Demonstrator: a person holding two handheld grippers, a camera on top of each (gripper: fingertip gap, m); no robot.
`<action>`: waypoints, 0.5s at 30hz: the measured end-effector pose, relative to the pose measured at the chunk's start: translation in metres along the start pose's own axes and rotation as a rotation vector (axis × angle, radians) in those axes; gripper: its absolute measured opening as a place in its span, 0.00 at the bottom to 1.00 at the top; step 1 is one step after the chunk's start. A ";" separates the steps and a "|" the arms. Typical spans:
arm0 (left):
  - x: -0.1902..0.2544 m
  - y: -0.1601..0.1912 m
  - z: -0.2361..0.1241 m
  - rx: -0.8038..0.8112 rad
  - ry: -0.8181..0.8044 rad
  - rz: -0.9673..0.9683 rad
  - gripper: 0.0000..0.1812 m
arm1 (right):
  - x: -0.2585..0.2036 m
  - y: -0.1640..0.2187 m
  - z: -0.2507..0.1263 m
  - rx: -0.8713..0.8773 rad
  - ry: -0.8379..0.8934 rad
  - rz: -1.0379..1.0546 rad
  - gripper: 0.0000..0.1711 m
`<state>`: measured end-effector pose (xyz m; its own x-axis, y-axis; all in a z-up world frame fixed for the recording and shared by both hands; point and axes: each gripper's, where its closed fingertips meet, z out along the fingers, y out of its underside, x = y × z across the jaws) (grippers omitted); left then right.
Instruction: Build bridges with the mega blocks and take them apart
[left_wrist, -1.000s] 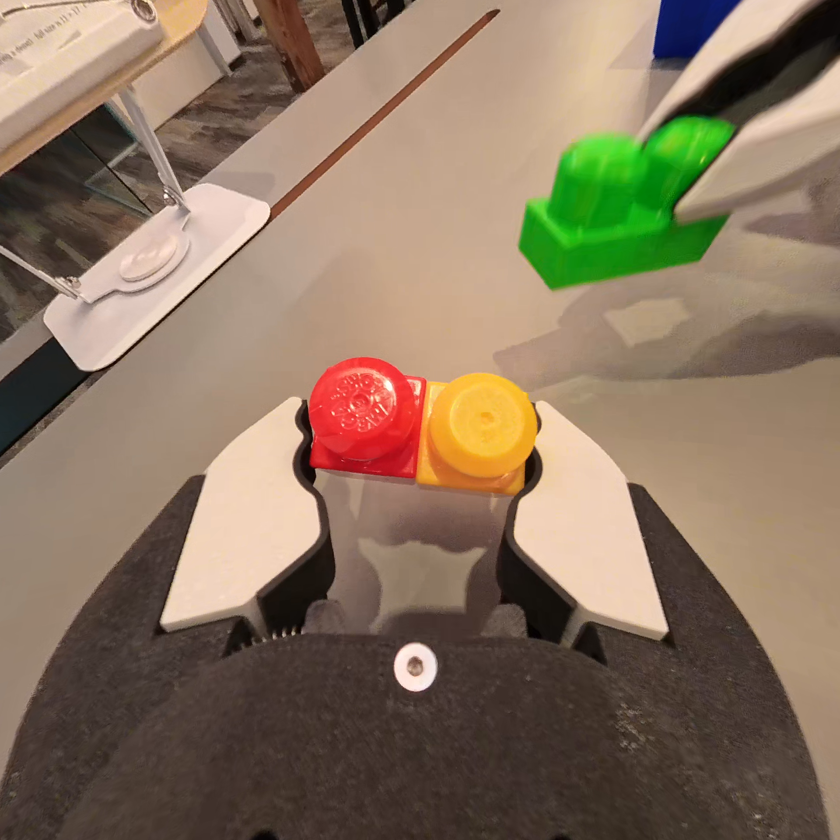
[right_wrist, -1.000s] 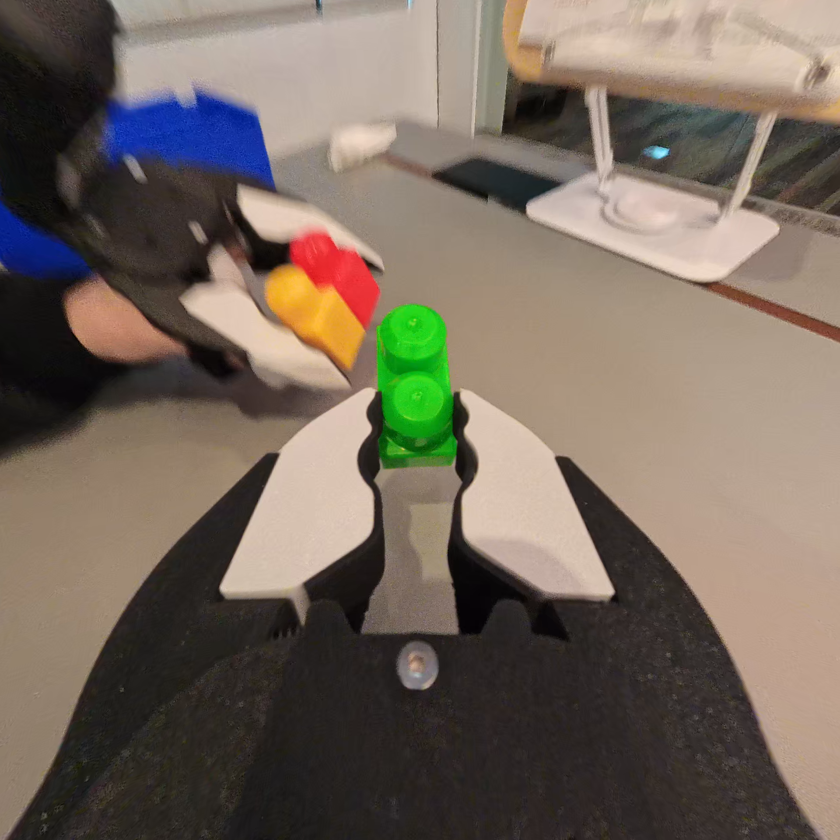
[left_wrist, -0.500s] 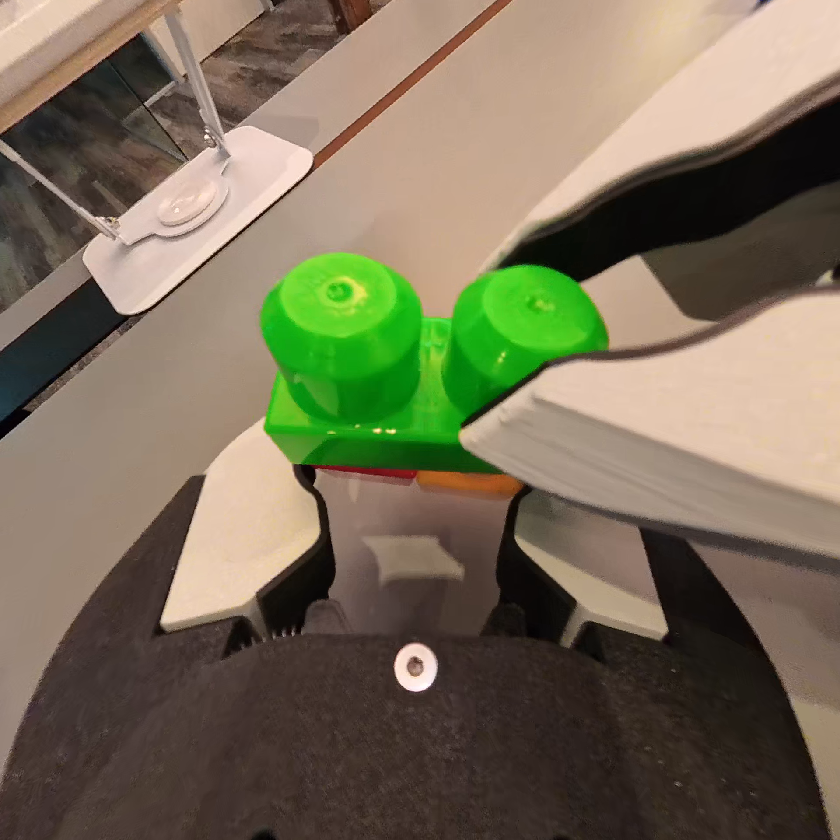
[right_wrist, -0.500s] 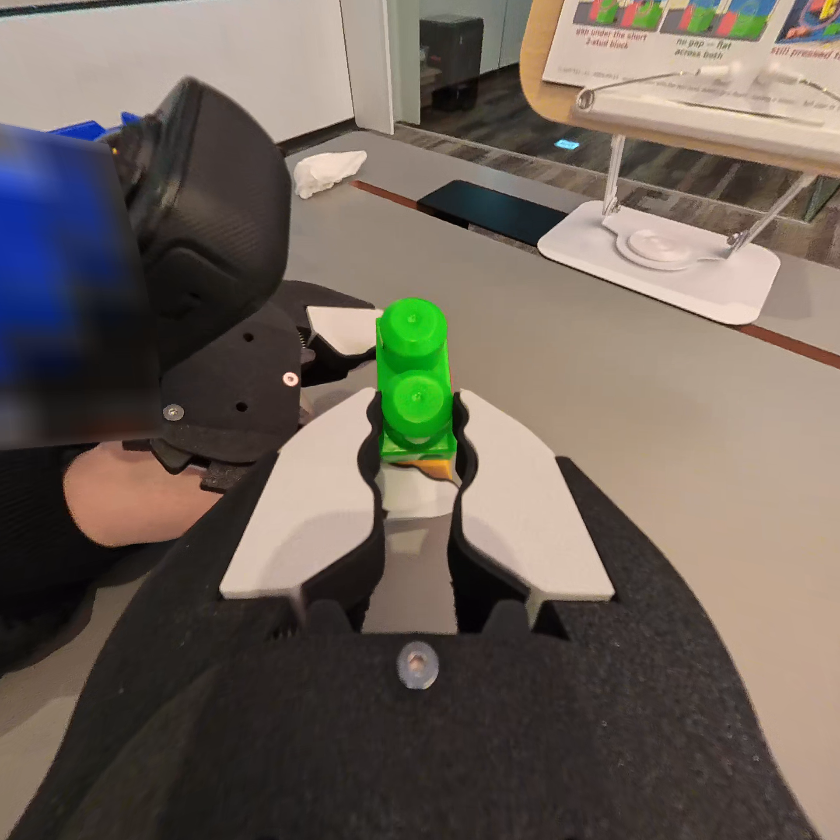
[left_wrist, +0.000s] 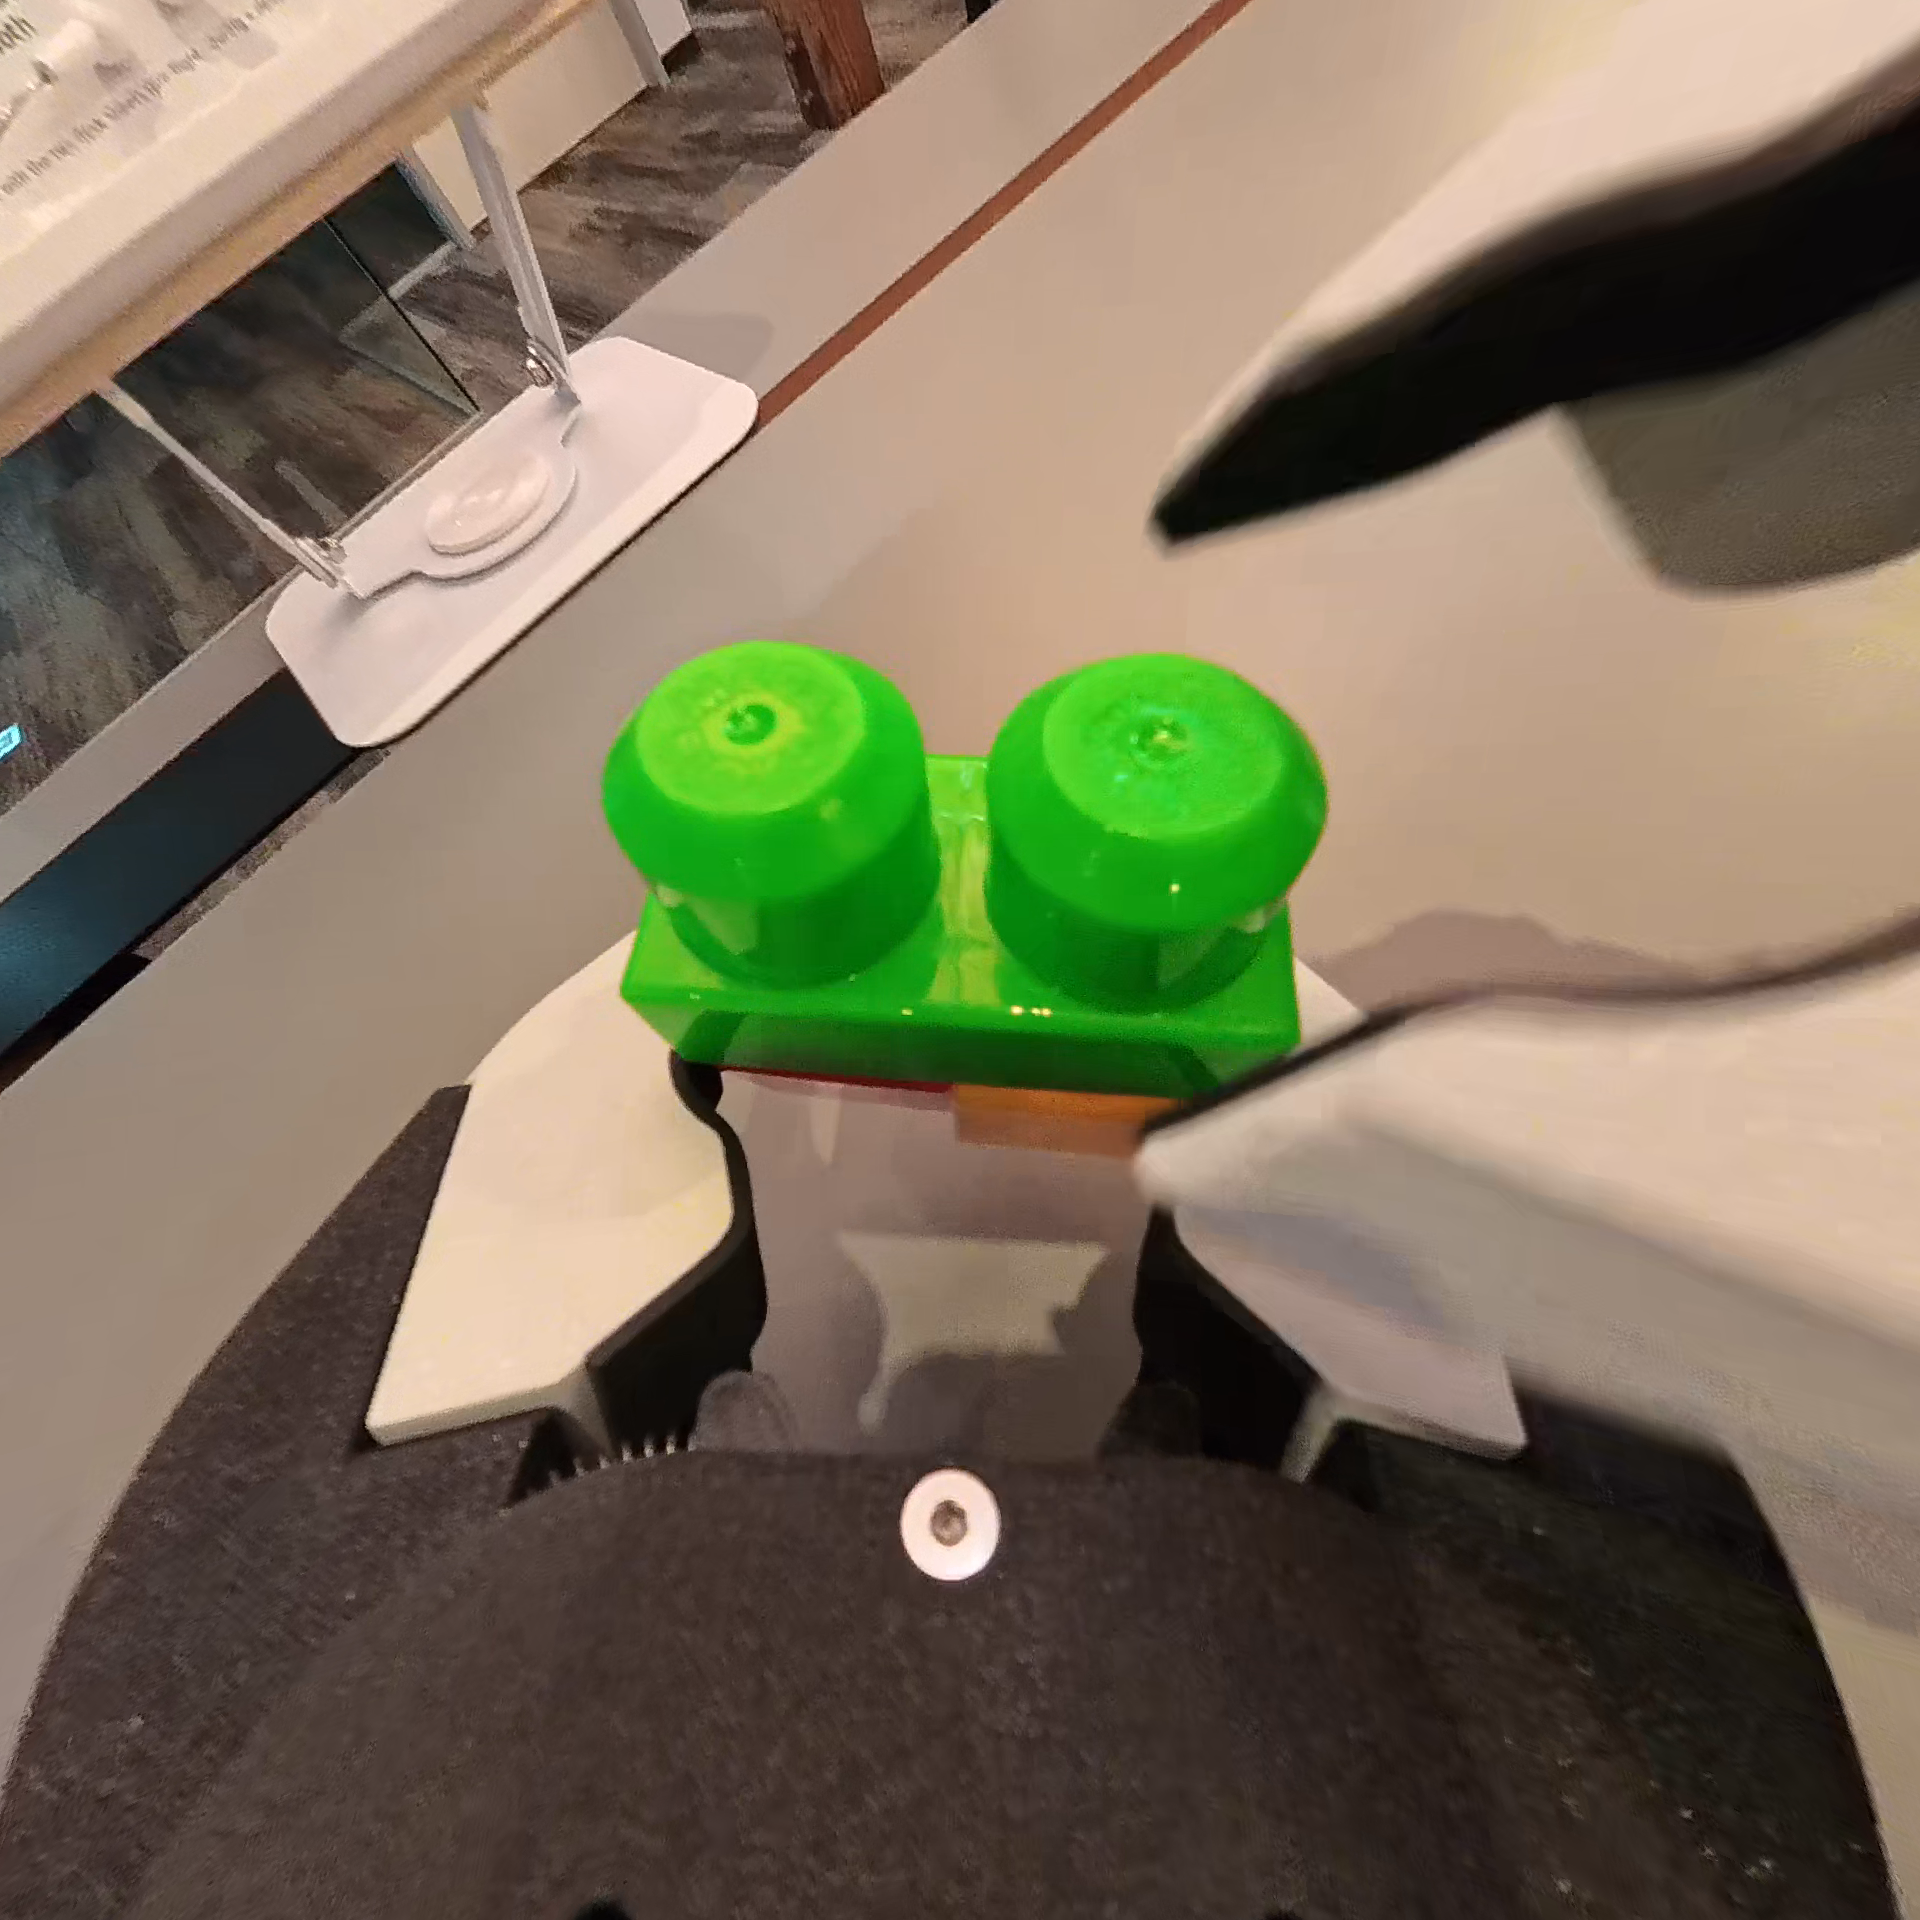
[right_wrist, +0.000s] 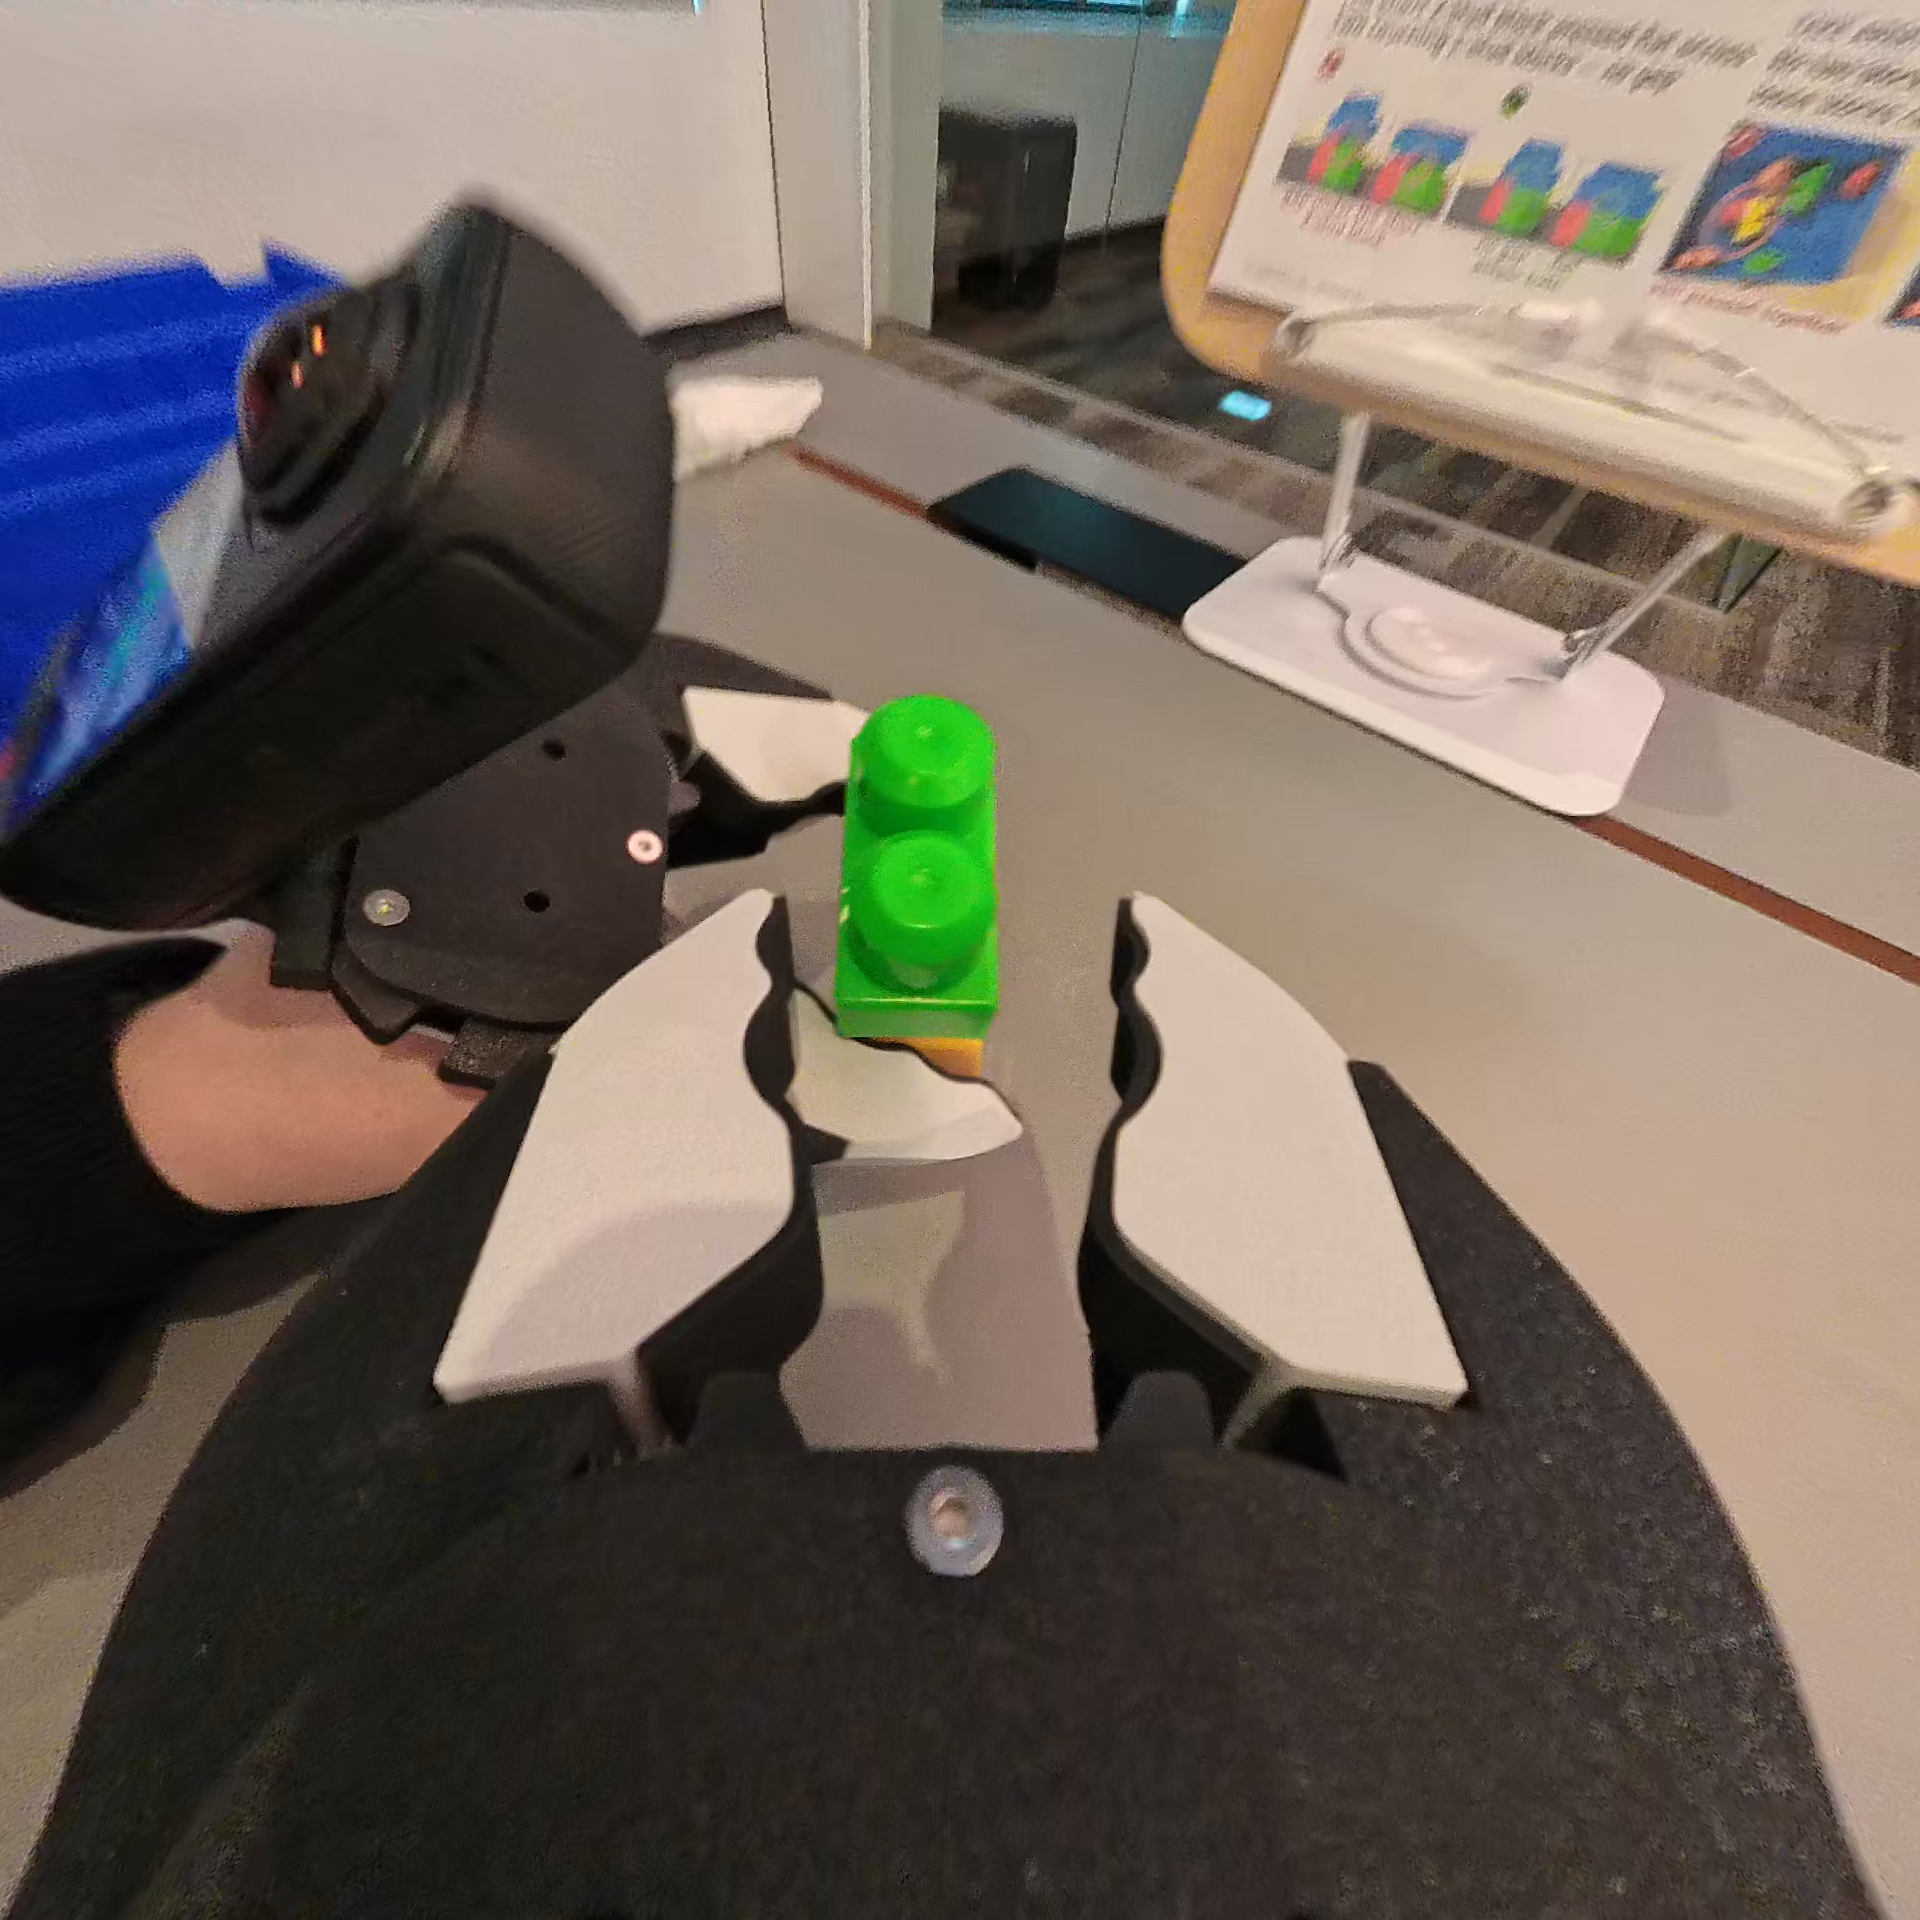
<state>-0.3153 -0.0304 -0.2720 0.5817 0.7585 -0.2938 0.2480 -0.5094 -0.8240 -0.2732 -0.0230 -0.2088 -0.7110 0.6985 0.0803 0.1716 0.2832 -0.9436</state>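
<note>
On the grey table (right_wrist: 1351, 987), largest first, stand one white-based document stand (right_wrist: 1434, 665) carrying an instruction sheet, one dark flat slab (right_wrist: 1081, 535) near the far edge and one crumpled white cloth (right_wrist: 743, 410); a person's hand (right_wrist: 270, 1081) in a dark sleeve holds the left gripper (left_wrist: 940, 1081). Three blocks show: one green two-stud block (left_wrist: 961, 883) seated on top of one red block (left_wrist: 831, 1081) and one orange block (left_wrist: 1039, 1117), these two side by side and mostly hidden beneath it. That gripper's jaws are pressed in on the red and orange pair, pinching them above the table, with the green studs facing its camera. The right gripper (right_wrist: 945, 935) has its jaws spread wide, one to either side of the green block's near end and touching neither side. From the left wrist view, those spread white fingers (left_wrist: 1507, 1195) crowd in from the right and cover the left gripper's right finger.
</note>
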 end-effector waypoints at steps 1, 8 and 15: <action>0.000 -0.001 -0.001 0.007 0.006 0.001 0.49 | 0.005 -0.006 -0.008 0.043 -0.013 0.025 0.35; 0.011 -0.031 -0.021 0.172 0.044 0.076 0.49 | 0.027 -0.008 -0.034 0.045 -0.561 0.630 0.44; 0.029 -0.033 -0.025 0.183 0.114 0.173 0.49 | -0.017 0.009 -0.020 -0.165 -0.901 0.799 0.73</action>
<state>-0.2876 -0.0015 -0.2411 0.6890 0.6107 -0.3904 -0.0007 -0.5380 -0.8429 -0.2460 -0.0189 -0.2118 -0.5734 0.0257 -0.8189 0.8160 0.1081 -0.5679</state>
